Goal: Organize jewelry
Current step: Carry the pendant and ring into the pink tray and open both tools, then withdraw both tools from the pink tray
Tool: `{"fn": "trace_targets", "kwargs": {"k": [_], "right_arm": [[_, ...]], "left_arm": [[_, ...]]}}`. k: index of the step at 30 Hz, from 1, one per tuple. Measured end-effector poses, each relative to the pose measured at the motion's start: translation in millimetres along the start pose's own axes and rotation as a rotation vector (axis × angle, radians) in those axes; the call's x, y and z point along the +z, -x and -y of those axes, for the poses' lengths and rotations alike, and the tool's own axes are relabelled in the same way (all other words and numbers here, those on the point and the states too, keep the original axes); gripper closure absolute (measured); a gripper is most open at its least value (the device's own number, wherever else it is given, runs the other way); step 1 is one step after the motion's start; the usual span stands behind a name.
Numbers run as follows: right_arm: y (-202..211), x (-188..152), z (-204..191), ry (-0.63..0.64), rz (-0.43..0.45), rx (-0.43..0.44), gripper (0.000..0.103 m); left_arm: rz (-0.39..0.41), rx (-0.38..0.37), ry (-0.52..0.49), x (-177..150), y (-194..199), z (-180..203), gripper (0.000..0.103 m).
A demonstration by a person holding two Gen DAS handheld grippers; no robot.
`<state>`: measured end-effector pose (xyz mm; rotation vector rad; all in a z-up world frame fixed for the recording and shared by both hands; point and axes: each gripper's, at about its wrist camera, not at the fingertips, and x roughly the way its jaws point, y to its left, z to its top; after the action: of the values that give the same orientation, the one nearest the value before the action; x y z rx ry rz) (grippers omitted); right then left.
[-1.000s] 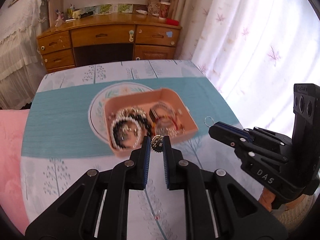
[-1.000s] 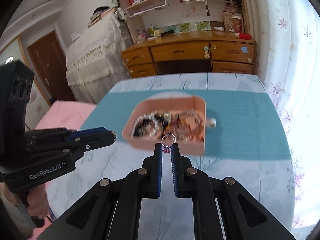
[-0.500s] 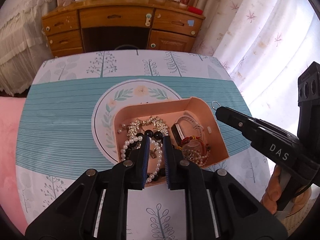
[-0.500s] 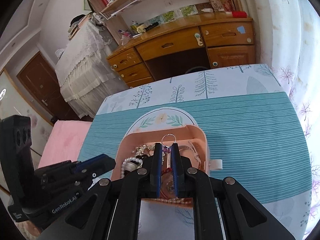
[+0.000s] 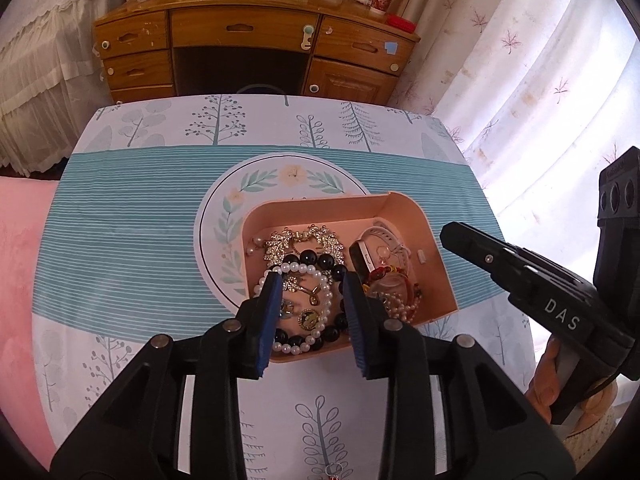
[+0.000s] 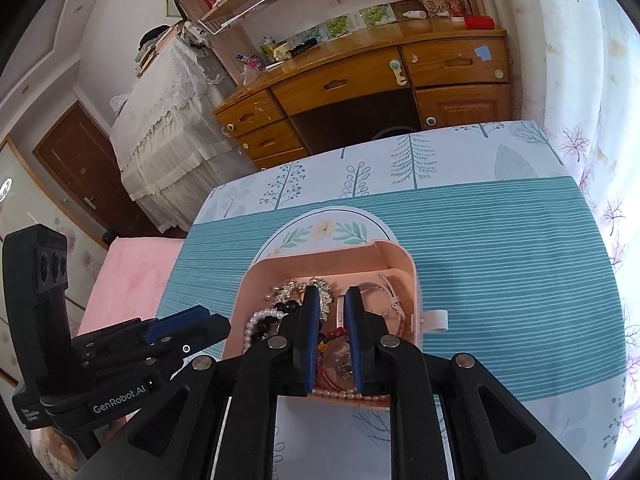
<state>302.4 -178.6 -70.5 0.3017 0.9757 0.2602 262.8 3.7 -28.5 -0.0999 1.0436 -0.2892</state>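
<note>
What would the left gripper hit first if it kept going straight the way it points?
Probably the pearl bracelet and small brooches lying in the pink box, seen between the left gripper's open jaws; depth is uncertain.

Wooden desk (image 5: pixel 248 36), sunlit curtains (image 5: pixel 520 80)

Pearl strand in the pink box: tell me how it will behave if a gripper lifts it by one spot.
The pearl strand is beads on a string, so it would likely droop limply. It loops around the black beads and other pieces, so it may snag or drag them. Its round, glossy beads might slip between flat pads.
</note>
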Motion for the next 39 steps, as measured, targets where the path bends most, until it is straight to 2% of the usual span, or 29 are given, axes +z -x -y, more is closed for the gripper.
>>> {"fn": "trace_targets", "kwargs": {"k": [6,12,26,28,30,32,39], "right_arm": [[15.5,-15.6,-17.1,0.053,0.005,0.015,0.089],[26.2,-52.6,-35.3,0.126,-0.015,0.002,0.089],[32.4,-165.1,-59.7,0.207,-0.143,-0.004,0.089],[31.2,-177.2,-62.0,0.207,-0.165,-0.002,0.089],[29.8,-185.3,-63.6,0.209,-0.180,-0.001,0.089],[29.5,-197.8,-66.8,0.215,-0.196,-0.005,0.089],[25.3,-222.0,-76.8,0.223,-0.240,0.002,0.089]], "left_arm": [[0.022,0.005,-0.016,-10.9,17.1,2.3,0.075],[0.029,0.028,-0.036,-32.5,31.1,0.7,0.075],[-0.012,0.053,-0.048,-111.3,49.5,-7.8,0.074],[-0.020,0.053,-0.046,-122.6,51.5,-8.0,0.073],[-0.024,0.045,-0.033,-133.6,54.3,-10.1,0.061],[-0.018,0.044,-0.022,-143.8,57.5,-12.3,0.055],[-0.037,0.055,0.033,-172.1,56.8,-26.9,0.054]]}}
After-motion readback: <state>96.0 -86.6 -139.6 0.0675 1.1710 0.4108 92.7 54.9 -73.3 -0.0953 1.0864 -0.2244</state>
